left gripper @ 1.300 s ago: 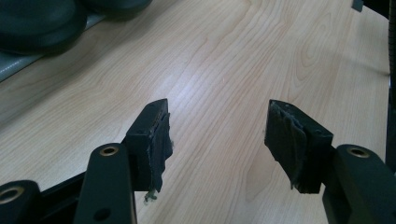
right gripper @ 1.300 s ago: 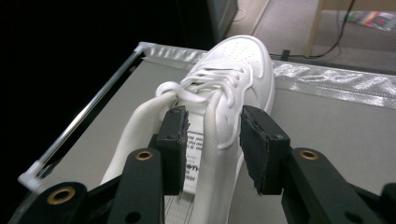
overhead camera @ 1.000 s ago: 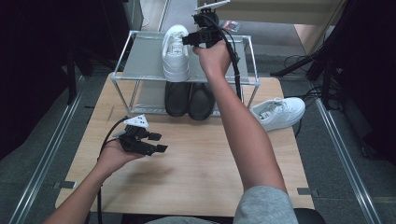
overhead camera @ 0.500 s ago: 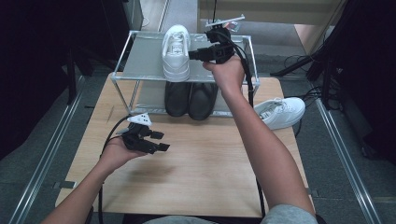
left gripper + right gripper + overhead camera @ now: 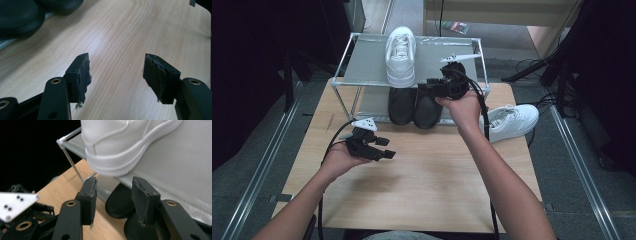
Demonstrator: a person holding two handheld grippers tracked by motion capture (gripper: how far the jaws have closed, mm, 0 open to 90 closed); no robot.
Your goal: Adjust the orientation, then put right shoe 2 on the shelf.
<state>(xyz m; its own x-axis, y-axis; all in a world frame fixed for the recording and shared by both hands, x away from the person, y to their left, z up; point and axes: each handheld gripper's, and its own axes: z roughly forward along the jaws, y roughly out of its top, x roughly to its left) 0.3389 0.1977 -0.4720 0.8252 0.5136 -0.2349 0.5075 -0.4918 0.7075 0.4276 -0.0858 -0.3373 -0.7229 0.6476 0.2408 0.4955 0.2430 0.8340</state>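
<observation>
Both grippers stand released with nothing between their pads. Left gripper hovers low over the bare wood of the table, near the left edge, jaws parted wide and pointing right. Right gripper sits at the front rail of the wire shoe rack; its jaws have just been opening and hold nothing.

One white sneaker rests on the rack's top shelf, heel toward the near rail, just left of and above the right gripper; in the right gripper view its heel looms over the pads. A pair of black shoes sits under the shelf, toes poking out toward the near side, directly below that gripper. The second white sneaker lies on the table's right edge, well apart to the right.

That second sneaker looks like the next thing to fetch. To do it well, swing the right gripper clear of the rail, come down over the sneaker's collar or heel with the jaws open, and close on the firm rim, not the laces.
</observation>
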